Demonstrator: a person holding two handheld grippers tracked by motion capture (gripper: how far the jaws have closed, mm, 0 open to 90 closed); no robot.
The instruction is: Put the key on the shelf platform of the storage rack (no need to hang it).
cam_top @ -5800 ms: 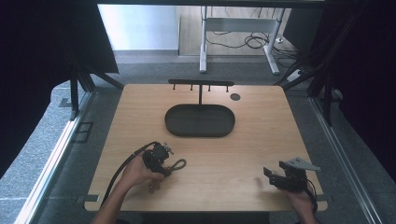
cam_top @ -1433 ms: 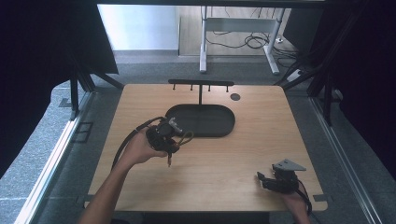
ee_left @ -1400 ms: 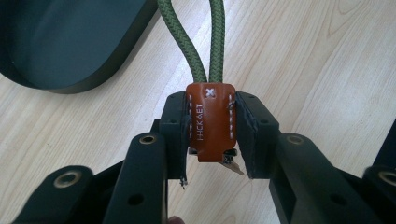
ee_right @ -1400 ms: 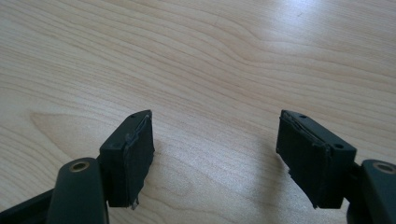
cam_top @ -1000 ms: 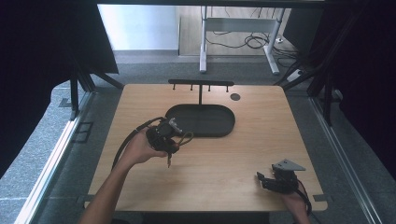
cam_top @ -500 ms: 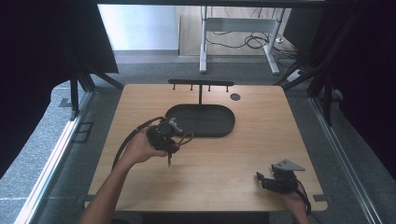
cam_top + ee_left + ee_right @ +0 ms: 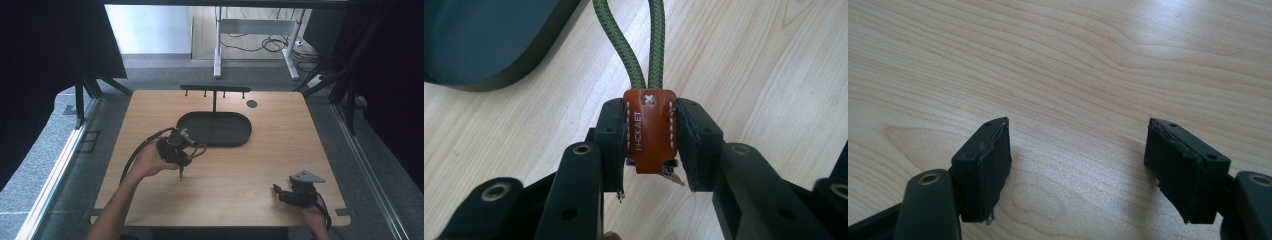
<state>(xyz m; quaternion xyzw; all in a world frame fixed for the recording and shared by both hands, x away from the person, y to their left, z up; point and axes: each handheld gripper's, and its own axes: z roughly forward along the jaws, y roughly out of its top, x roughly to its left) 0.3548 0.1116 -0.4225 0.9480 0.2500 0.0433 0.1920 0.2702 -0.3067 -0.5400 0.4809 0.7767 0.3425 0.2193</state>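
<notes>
My left gripper (image 7: 650, 145) is shut on a brown leather tab (image 7: 649, 131) stitched onto a green braided cord loop (image 7: 630, 47); a small metal key end hangs below the tab. In the high view the left gripper (image 7: 184, 149) hovers just in front of the dark oval tray (image 7: 214, 129), the cord loop (image 7: 198, 150) sticking out to its right and a key (image 7: 180, 173) dangling under it. My right gripper (image 7: 1077, 167) stands open above bare wood, nothing between its pads; in the high view the right gripper (image 7: 282, 192) rests near the table's front right edge.
Behind the tray stands a black T-shaped rack with small hooks (image 7: 215, 90). A round dark grommet (image 7: 252, 104) sits in the tabletop at the back right. The wooden table (image 7: 280, 150) has bare room between the two grippers. Dark curtains flank both sides.
Since the oldest frame my left gripper has carried the keyring from the front left up toward the tray. Over the last second nothing visibly moved.
</notes>
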